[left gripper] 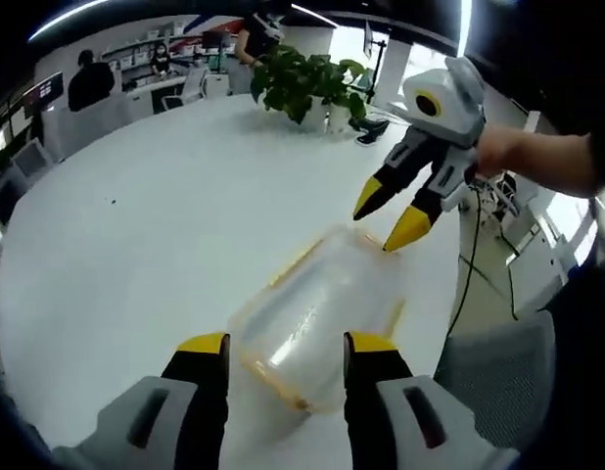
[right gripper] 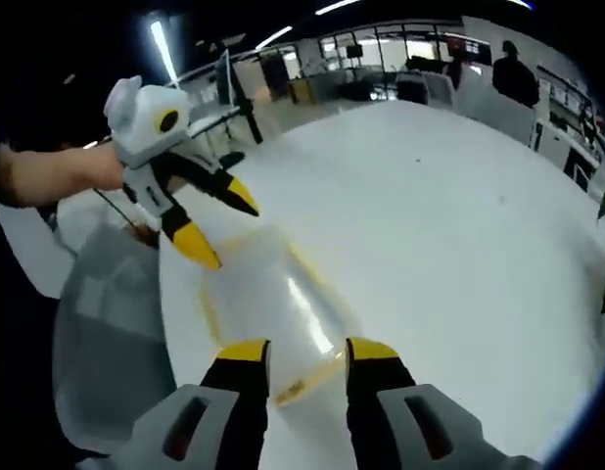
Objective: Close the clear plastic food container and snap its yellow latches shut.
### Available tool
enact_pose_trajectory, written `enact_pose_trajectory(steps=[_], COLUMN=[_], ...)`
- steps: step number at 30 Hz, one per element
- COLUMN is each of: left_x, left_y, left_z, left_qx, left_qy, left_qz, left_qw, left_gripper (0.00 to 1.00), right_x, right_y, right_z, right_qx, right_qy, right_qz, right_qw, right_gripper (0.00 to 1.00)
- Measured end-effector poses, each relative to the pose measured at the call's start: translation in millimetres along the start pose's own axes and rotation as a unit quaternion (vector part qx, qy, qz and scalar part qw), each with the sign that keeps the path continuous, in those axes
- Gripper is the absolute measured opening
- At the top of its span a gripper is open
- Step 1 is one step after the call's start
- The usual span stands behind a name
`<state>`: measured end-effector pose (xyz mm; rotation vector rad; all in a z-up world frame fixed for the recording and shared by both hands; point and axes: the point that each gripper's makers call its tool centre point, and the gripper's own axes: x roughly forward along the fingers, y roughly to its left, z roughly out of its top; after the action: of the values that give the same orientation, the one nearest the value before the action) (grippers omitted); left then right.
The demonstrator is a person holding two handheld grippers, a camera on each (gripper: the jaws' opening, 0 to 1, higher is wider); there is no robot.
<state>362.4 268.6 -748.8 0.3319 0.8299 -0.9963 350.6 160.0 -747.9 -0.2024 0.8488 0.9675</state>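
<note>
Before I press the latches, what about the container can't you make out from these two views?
- Container: motion blur in both views; lid seating unreadable.
- Yellow latches: smeared streaks; snapped or loose, cannot tell.
- Near end, left gripper view: partly behind left gripper.
- Right gripper: contact with the far edge uncertain.

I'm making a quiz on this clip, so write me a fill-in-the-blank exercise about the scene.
1. The clear container rests on a round ____ table.
2. The container's latches are coloured ____.
3. Both grippers, the left and the right, have their fingers ____, one gripper at each end of the container.
4. Near the far edge of the table stands a green potted ____ in the left gripper view.

Missing words: white; yellow; open; plant
</note>
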Motion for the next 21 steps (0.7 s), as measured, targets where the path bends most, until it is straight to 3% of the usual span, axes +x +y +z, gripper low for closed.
enact_pose_trajectory(steps=[9, 17, 21], left_x=[1, 6, 7], left_y=[0.6, -15.0, -21.1], left_z=[3.9, 7.5, 6.9], left_qx=[0.021, 0.114, 0.129], left_qy=[0.008, 0.015, 0.021], left_qz=[-0.008, -0.053, -0.064], left_qw=[0.9997, 0.9920, 0.9894], left_gripper=[0.44, 0.40, 0.40], right_x=[6, 8, 9], right_y=[6, 16, 17], right_z=[-0.1, 0.8, 0.4], right_qx=[-0.037, -0.082, -0.100], right_qy=[0.015, 0.024, 0.032], right_qz=[0.017, 0.047, 0.049], right_qw=[0.9990, 0.9953, 0.9933], right_gripper=[0.27, 0.27, 0.27])
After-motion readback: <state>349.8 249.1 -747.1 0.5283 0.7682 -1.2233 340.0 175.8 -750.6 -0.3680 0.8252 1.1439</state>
